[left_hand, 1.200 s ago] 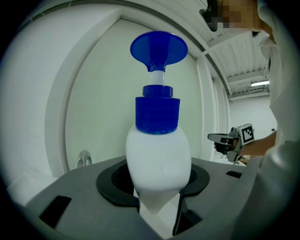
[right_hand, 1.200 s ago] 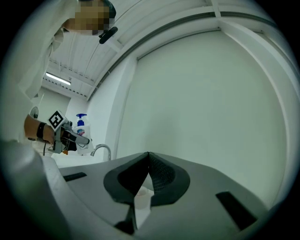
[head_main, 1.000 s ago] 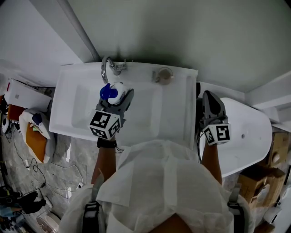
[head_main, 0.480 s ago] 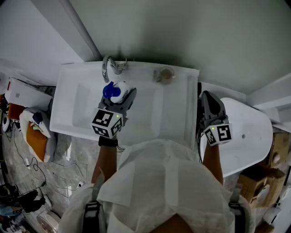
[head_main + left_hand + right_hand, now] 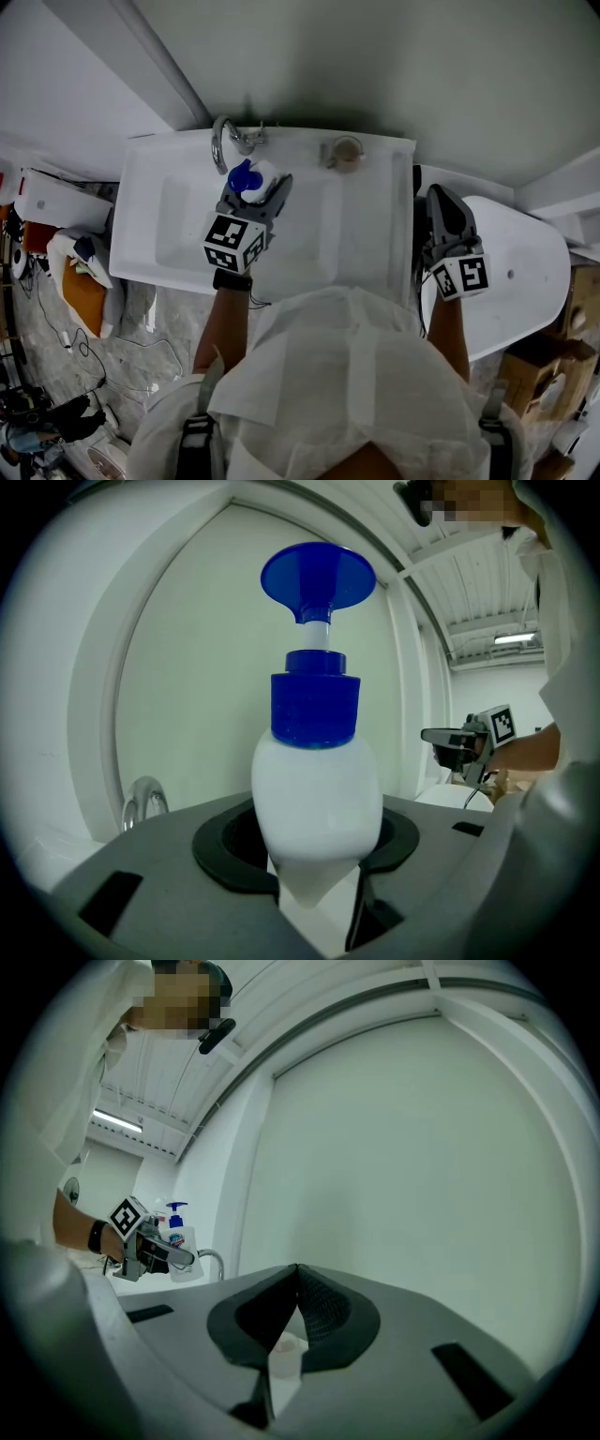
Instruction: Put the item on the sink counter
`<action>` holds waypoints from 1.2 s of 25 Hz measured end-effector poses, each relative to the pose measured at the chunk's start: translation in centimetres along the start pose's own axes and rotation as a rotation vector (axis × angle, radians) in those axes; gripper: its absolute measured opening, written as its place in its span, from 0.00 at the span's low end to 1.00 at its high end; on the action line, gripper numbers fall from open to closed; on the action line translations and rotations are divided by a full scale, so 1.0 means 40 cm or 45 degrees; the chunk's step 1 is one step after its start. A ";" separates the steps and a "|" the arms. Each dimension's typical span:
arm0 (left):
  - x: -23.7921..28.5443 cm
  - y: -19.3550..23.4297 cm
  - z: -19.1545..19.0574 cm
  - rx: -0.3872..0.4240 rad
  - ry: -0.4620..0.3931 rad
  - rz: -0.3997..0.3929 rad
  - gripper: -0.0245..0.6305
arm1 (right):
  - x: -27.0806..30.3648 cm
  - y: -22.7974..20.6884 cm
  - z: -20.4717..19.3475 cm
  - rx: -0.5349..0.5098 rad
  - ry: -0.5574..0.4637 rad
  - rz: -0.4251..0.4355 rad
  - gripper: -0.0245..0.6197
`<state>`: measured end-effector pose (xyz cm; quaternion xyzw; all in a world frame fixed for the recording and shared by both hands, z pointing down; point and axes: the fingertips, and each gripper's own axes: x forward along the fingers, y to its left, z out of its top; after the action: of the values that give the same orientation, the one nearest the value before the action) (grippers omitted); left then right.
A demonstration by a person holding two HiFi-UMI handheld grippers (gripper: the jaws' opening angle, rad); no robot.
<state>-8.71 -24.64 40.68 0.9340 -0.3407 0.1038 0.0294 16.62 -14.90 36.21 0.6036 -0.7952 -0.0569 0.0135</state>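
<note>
A white soap pump bottle (image 5: 253, 180) with a blue pump head stands upright between the jaws of my left gripper (image 5: 258, 192), which is shut on its body. In the head view it hangs over the white sink (image 5: 366, 244), just in front of the chrome tap (image 5: 223, 139). In the left gripper view the soap bottle (image 5: 317, 789) fills the middle, with its blue pump head (image 5: 317, 577) on top. My right gripper (image 5: 442, 211) is shut and empty, held to the right of the sink's edge. The right gripper view shows the bottle (image 5: 180, 1241) far off at the left.
A small round cup-like thing (image 5: 342, 152) sits on the sink's back ledge, right of the tap. A white rounded fixture (image 5: 525, 281) lies to the right of the sink. Bags and cables (image 5: 75, 281) lie on the floor at the left.
My left gripper has carried the bottle a little further back and to the right, closer to the tap. The right gripper has barely shifted.
</note>
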 end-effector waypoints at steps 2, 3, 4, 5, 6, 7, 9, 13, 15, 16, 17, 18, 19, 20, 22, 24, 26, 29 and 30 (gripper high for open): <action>0.022 0.005 -0.011 0.006 0.010 -0.007 0.35 | 0.002 -0.006 -0.006 0.003 0.008 -0.006 0.05; 0.035 0.009 -0.018 0.003 0.016 -0.011 0.35 | 0.004 -0.010 -0.012 0.005 0.014 -0.011 0.05; 0.049 0.014 -0.026 -0.001 0.022 -0.015 0.35 | 0.006 -0.014 -0.017 0.009 0.019 -0.016 0.05; 0.061 0.019 -0.033 -0.005 0.028 -0.018 0.35 | 0.007 -0.017 -0.021 0.013 0.024 -0.021 0.05; 0.071 0.023 -0.040 -0.005 0.034 -0.021 0.35 | 0.006 -0.019 -0.023 0.016 0.027 -0.026 0.05; 0.081 0.027 -0.047 -0.002 0.040 -0.024 0.35 | 0.005 -0.020 -0.024 0.019 0.029 -0.030 0.05; 0.101 0.033 -0.061 0.006 0.055 -0.032 0.35 | 0.002 -0.023 -0.025 0.023 0.030 -0.037 0.05; 0.146 0.051 -0.085 0.002 0.072 -0.049 0.35 | 0.003 -0.028 -0.030 0.034 0.034 -0.052 0.05; 0.172 0.061 -0.095 0.008 0.075 -0.048 0.35 | 0.007 -0.031 -0.033 0.036 0.038 -0.054 0.05; 0.185 0.066 -0.101 0.008 0.077 -0.047 0.35 | 0.010 -0.032 -0.033 0.036 0.041 -0.055 0.05; 0.199 0.071 -0.107 0.004 0.078 -0.046 0.35 | 0.013 -0.033 -0.034 0.036 0.043 -0.055 0.05; 0.213 0.076 -0.114 -0.002 0.081 -0.045 0.35 | 0.016 -0.035 -0.035 0.036 0.044 -0.054 0.05; 0.226 0.081 -0.122 -0.008 0.084 -0.044 0.35 | 0.020 -0.036 -0.036 0.036 0.045 -0.053 0.05; 0.238 0.085 -0.130 -0.014 0.088 -0.042 0.35 | 0.023 -0.037 -0.036 0.036 0.046 -0.051 0.05; 0.260 0.092 -0.147 -0.031 0.098 -0.039 0.35 | 0.026 -0.038 -0.038 0.035 0.052 -0.048 0.05; 0.282 0.100 -0.170 -0.060 0.111 -0.035 0.35 | 0.031 -0.039 -0.040 0.035 0.059 -0.047 0.05; 0.302 0.109 -0.197 -0.075 0.132 -0.028 0.35 | 0.035 -0.039 -0.042 0.035 0.063 -0.048 0.05; 0.333 0.117 -0.237 -0.068 0.173 -0.028 0.35 | 0.042 -0.039 -0.048 0.037 0.074 -0.044 0.05; 0.345 0.118 -0.250 -0.065 0.187 -0.032 0.35 | 0.044 -0.040 -0.053 0.037 0.082 -0.040 0.05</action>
<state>-3.19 -35.70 53.33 0.9270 -0.3283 0.1630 0.0794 17.86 -17.18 38.06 0.6177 -0.7854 -0.0259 0.0294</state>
